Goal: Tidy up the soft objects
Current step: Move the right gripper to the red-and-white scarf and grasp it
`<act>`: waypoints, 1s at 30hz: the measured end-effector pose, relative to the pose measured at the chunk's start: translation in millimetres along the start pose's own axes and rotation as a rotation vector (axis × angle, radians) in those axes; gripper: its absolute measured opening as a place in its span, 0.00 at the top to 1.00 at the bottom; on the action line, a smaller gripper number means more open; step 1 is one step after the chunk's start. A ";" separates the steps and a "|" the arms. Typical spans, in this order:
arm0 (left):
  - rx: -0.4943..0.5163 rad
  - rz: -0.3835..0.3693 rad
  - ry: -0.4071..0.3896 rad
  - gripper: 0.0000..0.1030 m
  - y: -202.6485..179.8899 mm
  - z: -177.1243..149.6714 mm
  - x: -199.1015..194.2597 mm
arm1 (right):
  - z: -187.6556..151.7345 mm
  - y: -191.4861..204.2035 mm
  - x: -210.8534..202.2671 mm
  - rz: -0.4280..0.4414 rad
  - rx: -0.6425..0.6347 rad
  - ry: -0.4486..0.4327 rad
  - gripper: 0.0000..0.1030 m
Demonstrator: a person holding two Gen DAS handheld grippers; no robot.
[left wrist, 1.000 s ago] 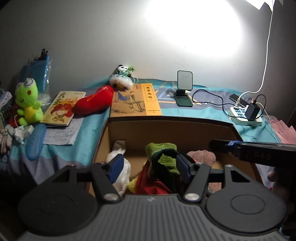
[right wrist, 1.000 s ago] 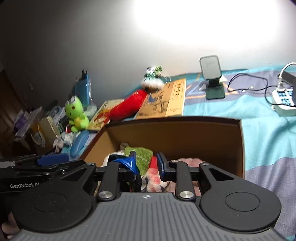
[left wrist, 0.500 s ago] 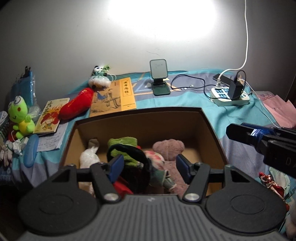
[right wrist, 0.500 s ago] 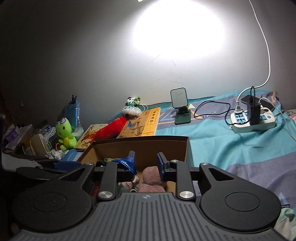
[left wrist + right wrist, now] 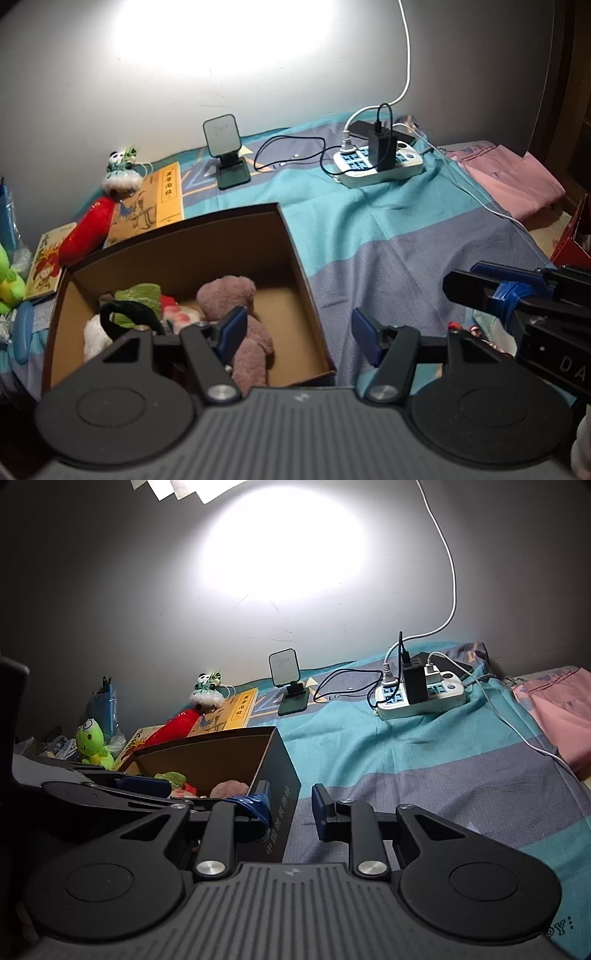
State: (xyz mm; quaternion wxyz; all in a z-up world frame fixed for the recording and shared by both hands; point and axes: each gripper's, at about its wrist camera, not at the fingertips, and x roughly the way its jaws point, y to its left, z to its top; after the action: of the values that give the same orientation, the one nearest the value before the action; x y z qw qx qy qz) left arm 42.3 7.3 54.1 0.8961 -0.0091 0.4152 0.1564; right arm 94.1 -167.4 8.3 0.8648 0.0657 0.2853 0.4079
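Box (image 5: 295,254) sits on bedsheet (image 5: 406,229), plush toys inside: pink bear (image 5: 236,299), green one (image 5: 138,293). Left gripper (image 5: 299,330) spread wide, empty, straddling box's right wall. Right gripper (image 5: 290,808) has a narrow gap, nothing pinched.

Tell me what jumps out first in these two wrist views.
The bright glare on the wall dominates both views. Below it, an open cardboard box on the striped bedspread holds a brownish-pink plush and other soft toys. A red plush and a green frog plush lie outside, left of the box.
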 end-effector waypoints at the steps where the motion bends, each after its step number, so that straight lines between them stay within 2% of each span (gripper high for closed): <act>1: 0.002 -0.004 0.003 0.39 -4.8 -0.3 0.9 | -0.4 -4.4 -2.5 0.002 0.005 0.008 0.95; 7: 0.026 -0.030 0.018 0.39 -32.3 -11.4 1.1 | -8.4 -26.4 -9.3 0.037 0.034 0.081 0.95; 11: 0.079 -0.095 0.045 0.39 -51.0 -34.2 -0.3 | -28.2 -42.1 -10.6 0.082 0.054 0.204 0.95; 14: 0.122 -0.134 0.095 0.39 -65.1 -55.9 4.4 | -45.9 -57.0 -8.8 0.113 0.101 0.309 0.95; 18: 0.118 -0.206 0.167 0.39 -76.0 -76.7 15.8 | -62.3 -76.9 -11.5 0.131 0.160 0.397 0.95; 22: 0.103 -0.303 0.180 0.39 -90.3 -82.3 24.4 | -65.0 -96.3 -19.1 0.124 0.170 0.402 0.95; 25: 0.064 -0.374 0.174 0.38 -99.8 -78.6 36.8 | -58.7 -111.8 -23.8 0.117 0.176 0.362 0.94; 30: -0.081 -0.494 0.173 0.38 -105.6 -65.4 70.3 | -50.2 -141.0 -11.9 0.147 0.263 0.330 0.94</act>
State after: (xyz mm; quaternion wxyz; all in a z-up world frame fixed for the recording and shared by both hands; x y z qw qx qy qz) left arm 66.8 -83.5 -53.2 0.8673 -0.1591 0.4688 -0.0520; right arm 154.9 -275.1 -77.0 0.7583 0.1310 0.4682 0.4342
